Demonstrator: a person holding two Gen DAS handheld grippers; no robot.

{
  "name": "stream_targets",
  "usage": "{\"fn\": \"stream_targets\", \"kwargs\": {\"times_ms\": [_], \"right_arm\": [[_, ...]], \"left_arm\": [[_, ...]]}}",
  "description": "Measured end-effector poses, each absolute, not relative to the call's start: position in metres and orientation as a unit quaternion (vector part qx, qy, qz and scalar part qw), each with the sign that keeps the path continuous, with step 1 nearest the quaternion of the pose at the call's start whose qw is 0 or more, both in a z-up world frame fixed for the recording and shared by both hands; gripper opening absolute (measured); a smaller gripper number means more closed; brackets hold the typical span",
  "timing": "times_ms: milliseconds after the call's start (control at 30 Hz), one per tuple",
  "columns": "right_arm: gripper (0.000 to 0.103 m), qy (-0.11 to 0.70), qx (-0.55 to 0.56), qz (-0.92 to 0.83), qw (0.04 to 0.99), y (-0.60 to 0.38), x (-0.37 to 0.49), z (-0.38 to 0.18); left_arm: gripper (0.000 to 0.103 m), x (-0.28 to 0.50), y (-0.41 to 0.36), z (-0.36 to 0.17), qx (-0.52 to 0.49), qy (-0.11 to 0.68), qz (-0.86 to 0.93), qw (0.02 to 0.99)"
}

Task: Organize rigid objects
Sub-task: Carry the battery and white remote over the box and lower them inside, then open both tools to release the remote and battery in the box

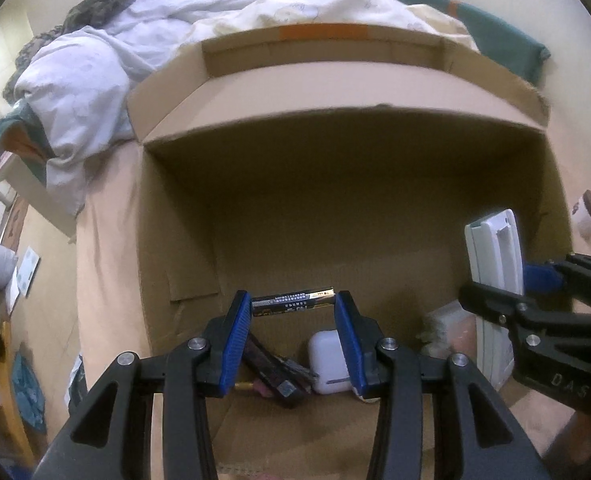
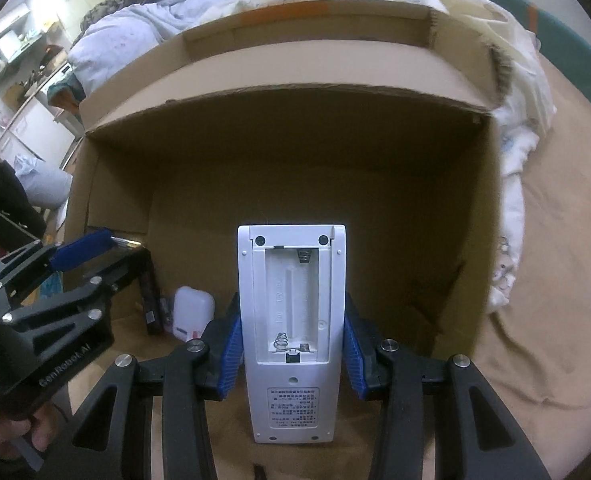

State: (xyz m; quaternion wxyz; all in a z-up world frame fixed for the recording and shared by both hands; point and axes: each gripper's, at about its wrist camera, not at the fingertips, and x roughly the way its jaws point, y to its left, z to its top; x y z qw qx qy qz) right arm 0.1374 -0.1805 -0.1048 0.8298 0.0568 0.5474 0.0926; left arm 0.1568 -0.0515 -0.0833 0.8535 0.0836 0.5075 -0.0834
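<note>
Left wrist view: the left gripper [image 1: 293, 304] pinches a black-and-gold cylindrical battery [image 1: 293, 300] endwise over the open brown cardboard box [image 1: 335, 84]; such a thin hold could let it roll free. Only the right wrist view shows the right gripper [image 2: 291, 344] clamping the white plastic remote control [image 2: 291, 320], its battery bay empty.
</note>
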Motion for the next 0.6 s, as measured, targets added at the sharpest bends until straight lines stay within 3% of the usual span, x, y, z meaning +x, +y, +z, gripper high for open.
{"fn": "stream_targets", "kwargs": {"times_ms": [533,567,600], "right_arm": [[0.046,0.546,0.069,0.088,0.830,-0.183,0.133,-0.109],[0.047,0.546,0.073,0.088,0.830,-0.185,0.133,-0.109],[0.053,0.546,0.079,0.089,0.829,-0.186,0.135,-0.108]], "left_arm": [[0.039,0.160,-0.040,-0.088,0.075,0.509,-0.063,0.855],[0.040,0.160,-0.039,-0.088,0.073,0.511,-0.063,0.854],[0.047,0.159,-0.040,-0.088,0.072,0.511,-0.062,0.854]]}}
